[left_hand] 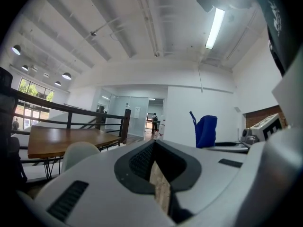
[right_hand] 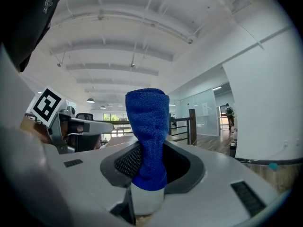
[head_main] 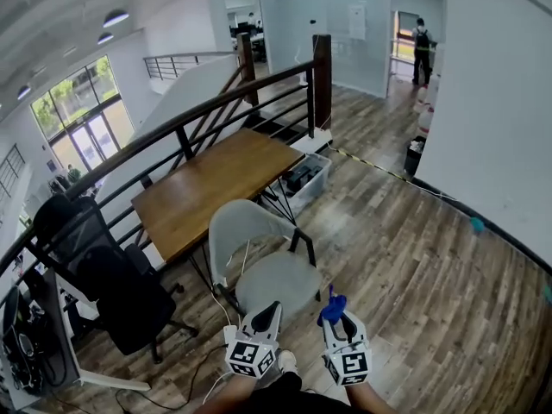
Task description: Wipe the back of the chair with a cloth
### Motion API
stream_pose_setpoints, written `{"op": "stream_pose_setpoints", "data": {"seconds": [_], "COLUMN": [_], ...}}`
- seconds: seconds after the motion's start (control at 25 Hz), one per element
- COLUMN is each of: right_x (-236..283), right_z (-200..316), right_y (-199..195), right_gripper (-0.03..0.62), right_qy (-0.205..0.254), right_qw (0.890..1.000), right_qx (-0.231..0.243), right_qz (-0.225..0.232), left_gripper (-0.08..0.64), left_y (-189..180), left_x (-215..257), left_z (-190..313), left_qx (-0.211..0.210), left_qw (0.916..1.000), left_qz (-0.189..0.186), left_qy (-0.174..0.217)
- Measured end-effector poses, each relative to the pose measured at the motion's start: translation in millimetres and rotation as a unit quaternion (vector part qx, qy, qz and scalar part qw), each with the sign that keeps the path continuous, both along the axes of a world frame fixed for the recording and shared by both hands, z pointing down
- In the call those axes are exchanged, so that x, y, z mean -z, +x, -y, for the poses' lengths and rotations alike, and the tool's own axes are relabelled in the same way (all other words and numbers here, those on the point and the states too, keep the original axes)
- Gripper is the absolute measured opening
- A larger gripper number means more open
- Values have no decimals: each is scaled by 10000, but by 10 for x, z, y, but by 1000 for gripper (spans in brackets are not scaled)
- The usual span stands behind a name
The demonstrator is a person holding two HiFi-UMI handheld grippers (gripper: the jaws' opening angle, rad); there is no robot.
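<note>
Blue cloth point(right_hand: 147, 126) clamped in right claw point(right_hand: 150, 173); left claw point(left_hand: 156, 167) seemingly closed.

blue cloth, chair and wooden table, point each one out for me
blue cloth point(right_hand: 147, 136): right gripper view, middle of the bunched fabric.
chair point(head_main: 239, 229): head view, centre of the pale backrest.
wooden table point(head_main: 216, 188): head view, bare middle of the top.

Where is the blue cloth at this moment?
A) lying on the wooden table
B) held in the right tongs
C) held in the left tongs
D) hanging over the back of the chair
B: the right gripper view shows the blue cloth pinched in the right tongs, with its free end standing up above them.
</note>
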State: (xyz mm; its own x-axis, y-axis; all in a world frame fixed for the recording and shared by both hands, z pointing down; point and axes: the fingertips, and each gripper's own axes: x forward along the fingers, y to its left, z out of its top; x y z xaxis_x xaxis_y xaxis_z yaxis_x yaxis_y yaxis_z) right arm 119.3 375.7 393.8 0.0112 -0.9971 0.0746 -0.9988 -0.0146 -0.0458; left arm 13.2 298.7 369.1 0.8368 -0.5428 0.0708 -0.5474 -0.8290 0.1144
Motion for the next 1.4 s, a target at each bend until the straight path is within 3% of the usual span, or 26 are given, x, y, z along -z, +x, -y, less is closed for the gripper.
{"op": "stream_pose_setpoints", "data": {"seconds": [0.56, 0.76, 1.16, 1.4], "right_x": [248, 273, 287, 239], "right_z": [1340, 1723, 2203, 2479], "right_y": [-190, -291, -607, -594], "right_gripper": [118, 118, 118, 118], "right_qy": [-124, 32, 33, -1], "right_qw": [9959, 9944, 9883, 9867], "right_qx": [715, 887, 1323, 1458], "right_qz": [-534, -566, -752, -719], "left_gripper": [-2, -2, -2, -2], "left_y": [62, -44, -279, -339], "left_x": [164, 284, 259, 197], "left_z": [1139, 1484, 1855, 2054], "left_qx": [-10, -35, 171, 355], "left_qw": [9991, 9982, 9981, 9980], "left_qz": [-380, -532, -553, -496], "left_qy": [177, 279, 201, 160]}}
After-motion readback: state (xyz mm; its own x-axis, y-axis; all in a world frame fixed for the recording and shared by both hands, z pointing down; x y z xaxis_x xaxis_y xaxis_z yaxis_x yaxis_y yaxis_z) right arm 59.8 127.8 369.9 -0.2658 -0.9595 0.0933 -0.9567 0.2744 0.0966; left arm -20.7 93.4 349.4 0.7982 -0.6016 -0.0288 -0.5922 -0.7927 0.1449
